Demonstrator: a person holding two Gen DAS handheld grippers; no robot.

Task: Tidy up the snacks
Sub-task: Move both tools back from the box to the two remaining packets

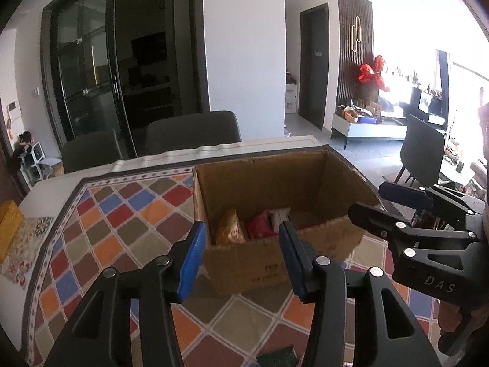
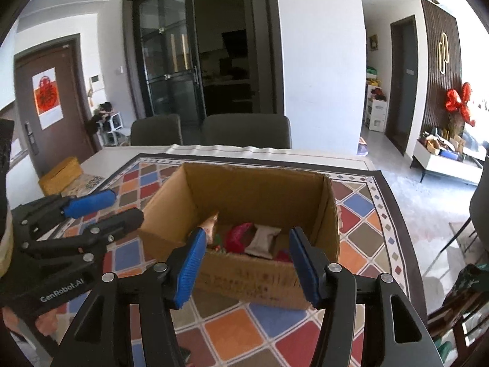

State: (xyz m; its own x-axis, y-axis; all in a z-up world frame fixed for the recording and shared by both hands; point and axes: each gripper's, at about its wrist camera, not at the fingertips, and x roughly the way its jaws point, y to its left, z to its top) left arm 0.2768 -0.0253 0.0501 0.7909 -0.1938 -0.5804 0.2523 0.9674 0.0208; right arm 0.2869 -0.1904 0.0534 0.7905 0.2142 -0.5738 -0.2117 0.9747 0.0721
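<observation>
An open cardboard box stands on the chequered tablecloth. Inside lie several snack packets: a yellow-orange one, a red one and a pale one. My left gripper hovers at the box's near left side, jaws apart, nothing between the blue pads. My right gripper hangs before the near wall, open and empty too. A dark green packet peeks out beneath the left gripper.
Two dark chairs stand at the table's far side. A yellow box sits on a patterned mat at the table's left end. Another chair and the floor lie beyond the right table edge.
</observation>
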